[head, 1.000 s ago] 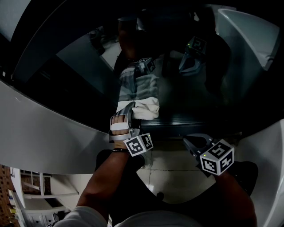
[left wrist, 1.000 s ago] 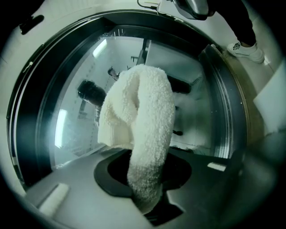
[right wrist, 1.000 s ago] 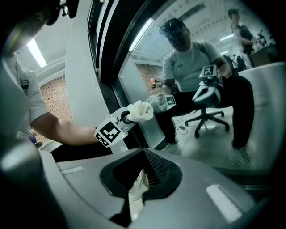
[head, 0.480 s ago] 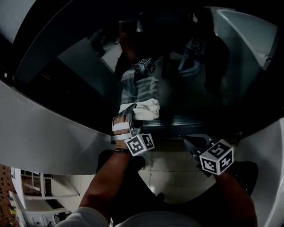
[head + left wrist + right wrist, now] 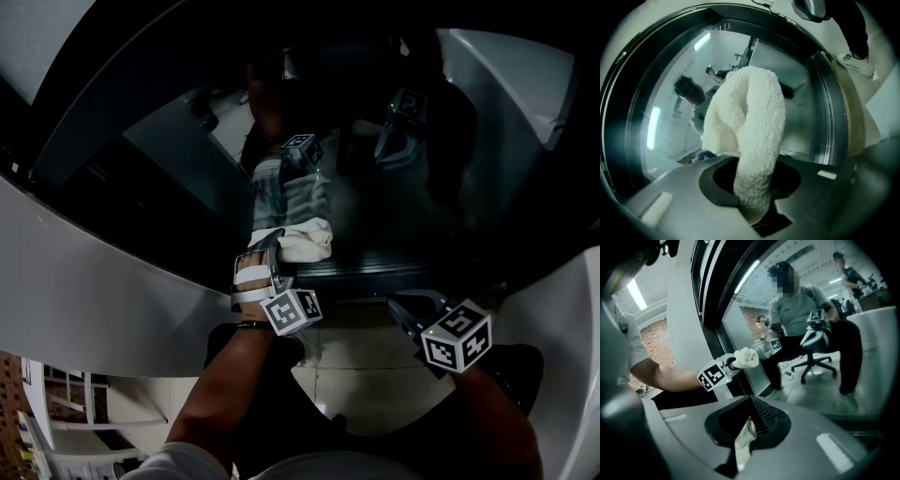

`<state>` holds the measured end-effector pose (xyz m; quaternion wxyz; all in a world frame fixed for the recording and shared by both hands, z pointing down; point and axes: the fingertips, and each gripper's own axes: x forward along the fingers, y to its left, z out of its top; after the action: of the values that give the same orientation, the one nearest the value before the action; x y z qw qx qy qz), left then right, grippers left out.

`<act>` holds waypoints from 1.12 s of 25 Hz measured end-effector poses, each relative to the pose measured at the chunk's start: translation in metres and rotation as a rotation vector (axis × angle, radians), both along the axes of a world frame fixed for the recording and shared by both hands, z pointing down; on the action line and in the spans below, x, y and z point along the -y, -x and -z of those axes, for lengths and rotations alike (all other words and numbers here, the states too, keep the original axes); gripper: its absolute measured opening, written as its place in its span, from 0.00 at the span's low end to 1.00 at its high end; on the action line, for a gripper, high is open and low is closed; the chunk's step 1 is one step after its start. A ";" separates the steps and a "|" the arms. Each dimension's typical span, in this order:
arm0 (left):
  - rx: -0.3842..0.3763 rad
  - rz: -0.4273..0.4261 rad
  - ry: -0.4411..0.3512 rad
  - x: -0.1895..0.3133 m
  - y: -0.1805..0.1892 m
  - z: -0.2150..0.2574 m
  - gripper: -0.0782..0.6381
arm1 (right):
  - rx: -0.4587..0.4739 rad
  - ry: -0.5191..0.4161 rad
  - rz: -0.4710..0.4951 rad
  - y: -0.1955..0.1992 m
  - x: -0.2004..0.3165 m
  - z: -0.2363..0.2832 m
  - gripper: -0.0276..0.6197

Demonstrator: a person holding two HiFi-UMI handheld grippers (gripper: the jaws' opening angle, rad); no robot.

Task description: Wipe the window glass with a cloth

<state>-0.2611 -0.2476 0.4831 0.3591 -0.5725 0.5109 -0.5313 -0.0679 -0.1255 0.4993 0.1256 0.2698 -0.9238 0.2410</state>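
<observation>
A white fluffy cloth (image 5: 305, 242) is pressed against the dark window glass (image 5: 375, 206) just above the bottom rail. My left gripper (image 5: 277, 246) is shut on the cloth. In the left gripper view the cloth (image 5: 750, 122) rises from the jaws and bunches flat on the glass (image 5: 670, 117). My right gripper (image 5: 412, 305) hangs lower right, off the glass, with its jaws together and nothing held. The right gripper view looks past its own jaws (image 5: 750, 423) at the left gripper (image 5: 729, 364) and the cloth (image 5: 746, 358) on the pane (image 5: 754, 301).
A wide pale window frame (image 5: 94, 272) curves along the left. A dark bottom rail (image 5: 375, 272) runs under the glass. Tiled floor (image 5: 366, 366) lies below. The glass mirrors the person and an office chair (image 5: 815, 364).
The left gripper and the cloth have shifted slightly on the glass near the bottom rail. The right gripper has barely moved.
</observation>
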 end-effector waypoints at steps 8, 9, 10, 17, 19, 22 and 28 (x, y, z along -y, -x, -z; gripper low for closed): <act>-0.021 0.035 0.177 0.000 0.003 -0.007 0.28 | 0.004 -0.010 -0.010 0.001 -0.003 0.007 0.04; -0.014 0.037 0.189 0.000 0.003 -0.008 0.28 | 0.002 -0.012 -0.007 0.001 -0.004 0.007 0.04; -0.006 0.038 0.197 -0.001 0.003 -0.009 0.28 | 0.001 -0.016 -0.003 0.001 -0.006 0.007 0.04; 0.000 0.060 0.217 0.008 0.035 -0.022 0.28 | 0.004 -0.047 -0.013 0.015 0.001 0.001 0.04; 0.002 0.061 0.233 0.014 0.042 -0.021 0.28 | 0.016 -0.042 -0.042 0.011 0.011 0.002 0.04; -0.001 0.064 0.263 0.013 0.047 -0.018 0.28 | 0.046 -0.026 -0.087 0.003 0.020 0.007 0.04; 0.011 0.025 0.252 -0.003 0.020 0.005 0.28 | 0.047 -0.008 -0.101 -0.003 0.019 0.000 0.04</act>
<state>-0.2809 -0.2444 0.4776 0.2806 -0.6038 0.4449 -0.5990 -0.0648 -0.1442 0.4989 0.0906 0.3110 -0.9125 0.2498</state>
